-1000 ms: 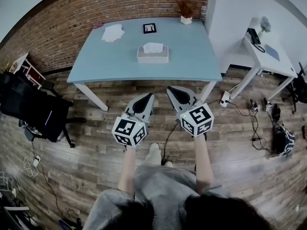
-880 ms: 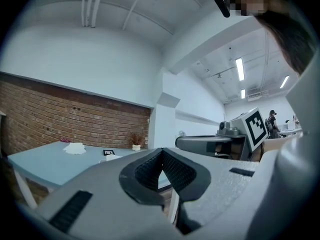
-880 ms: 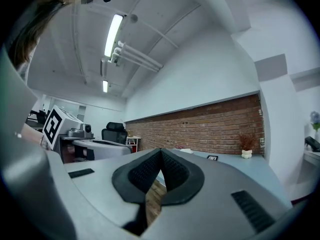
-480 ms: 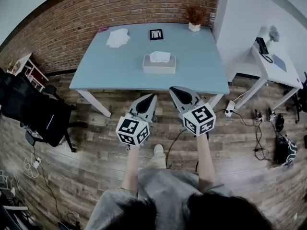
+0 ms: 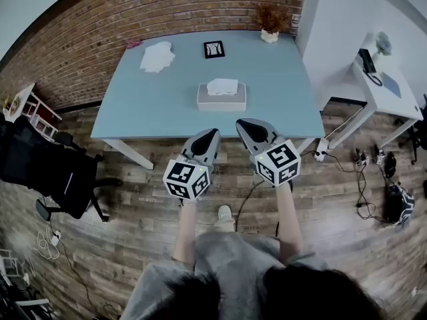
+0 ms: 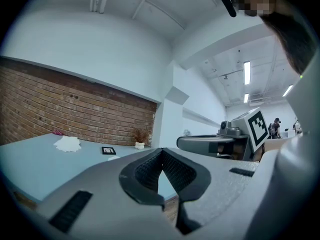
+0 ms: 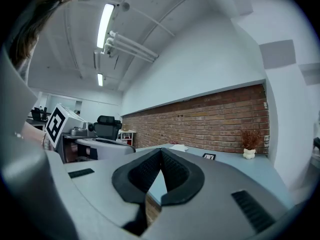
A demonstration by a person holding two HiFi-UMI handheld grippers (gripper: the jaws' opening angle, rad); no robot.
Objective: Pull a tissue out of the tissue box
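**A:** Where is our tissue box (image 5: 221,99)?

**B:** We see it near the middle of the blue table (image 5: 153,105). A white tissue (image 5: 222,86) sticks up from its top. Nothing touches it, and it stands apart from both tools.

**A:** And our left gripper (image 5: 212,133)?

**B:** Clenched. Its own view shows the jaws meeting at their tips with nothing between them.

**A:** The right gripper (image 5: 241,123)?

**B:** The same: jaws pressed together and empty. We hold the two side by side over the wooden floor (image 5: 133,205), near the table's front edge, pointing toward the box.

**A:** What else do we have on the table?

**B:** A crumpled white paper (image 5: 157,56) lies toward the far left corner. A small black picture frame (image 5: 213,49) is behind the box, and a little potted plant (image 5: 270,29) sits at the far right corner by the brick wall (image 5: 100,25).

**A:** And around it?

**B:** A black office chair (image 5: 47,169) is on our left and a white desk (image 5: 380,85) on our right.
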